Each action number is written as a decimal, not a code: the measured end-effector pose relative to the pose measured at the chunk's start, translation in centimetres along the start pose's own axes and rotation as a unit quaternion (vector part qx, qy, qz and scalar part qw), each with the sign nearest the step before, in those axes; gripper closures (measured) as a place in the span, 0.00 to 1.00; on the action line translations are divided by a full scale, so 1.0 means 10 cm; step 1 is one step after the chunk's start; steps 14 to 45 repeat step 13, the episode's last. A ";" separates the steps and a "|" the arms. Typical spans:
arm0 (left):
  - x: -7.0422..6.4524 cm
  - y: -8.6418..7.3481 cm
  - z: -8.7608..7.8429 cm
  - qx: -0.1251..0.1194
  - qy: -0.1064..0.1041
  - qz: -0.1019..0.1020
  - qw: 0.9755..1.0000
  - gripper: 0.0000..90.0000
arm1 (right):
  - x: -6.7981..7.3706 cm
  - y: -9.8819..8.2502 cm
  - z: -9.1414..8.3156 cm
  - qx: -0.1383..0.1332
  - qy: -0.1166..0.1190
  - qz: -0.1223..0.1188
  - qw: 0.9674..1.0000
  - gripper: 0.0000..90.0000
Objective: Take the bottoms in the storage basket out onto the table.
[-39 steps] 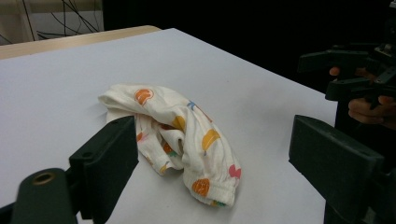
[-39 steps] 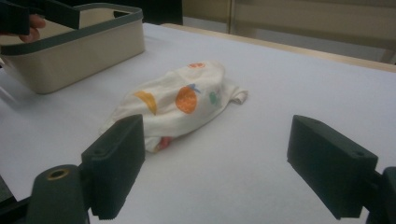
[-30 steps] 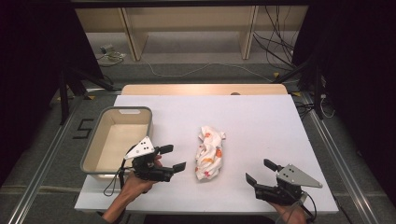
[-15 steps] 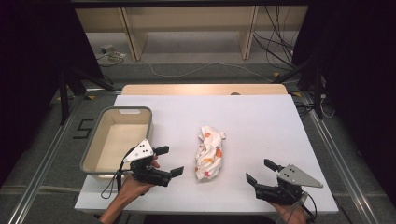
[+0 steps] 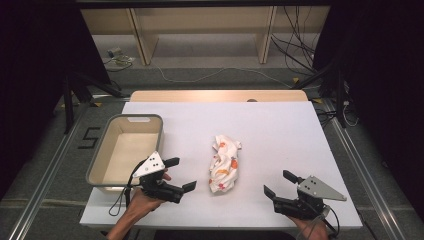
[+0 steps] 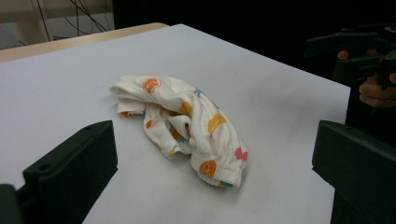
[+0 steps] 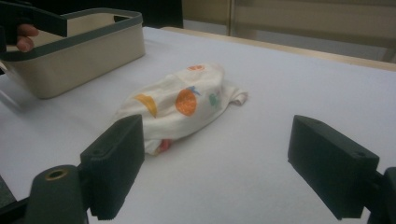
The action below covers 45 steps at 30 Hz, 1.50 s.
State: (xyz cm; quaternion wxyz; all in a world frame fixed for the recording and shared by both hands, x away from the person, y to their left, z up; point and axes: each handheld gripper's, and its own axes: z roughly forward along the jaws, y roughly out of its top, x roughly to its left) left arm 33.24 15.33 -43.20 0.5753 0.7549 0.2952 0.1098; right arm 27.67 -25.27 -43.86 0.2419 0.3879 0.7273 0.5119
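A crumpled white cloth printed with orange, yellow and pink shapes lies in the middle of the white table. My left gripper sits just left of it near the front edge. Its jaws have just been opening and stand wide apart with nothing between them. In the left gripper view the cloth lies a short way ahead of the left gripper. My right gripper rests open at the front right, pointing toward the cloth, which is ahead of the right gripper and apart from it.
A beige bin with a grey rim stands empty at the table's left, right behind my left hand; its wall shows in the right gripper view. Shelving and loose cables lie on the floor beyond the table's far edge.
My left gripper's jaws have spread a little wider. Both hands and the cloth have stayed where they were.
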 end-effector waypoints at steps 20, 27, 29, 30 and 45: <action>0.03 0.02 -0.02 -0.005 -0.001 -0.009 1.000 0.00 | 0.00 0.00 0.00 0.000 -0.001 0.000 1.000 0.22; 0.03 0.02 -0.02 -0.005 -0.001 -0.009 1.000 0.00 | 0.00 0.00 0.00 0.000 -0.001 0.000 1.000 0.22; 0.03 0.02 -0.02 -0.005 -0.001 -0.009 1.000 0.00 | 0.00 0.00 0.00 0.000 -0.001 0.000 1.000 0.22; 0.03 0.02 -0.02 -0.005 -0.001 -0.009 1.000 0.00 | 0.00 0.00 0.00 0.000 -0.001 0.000 1.000 0.22; 0.03 0.02 -0.02 -0.005 -0.001 -0.009 1.000 0.00 | 0.00 0.00 0.00 0.000 -0.001 0.000 1.000 0.22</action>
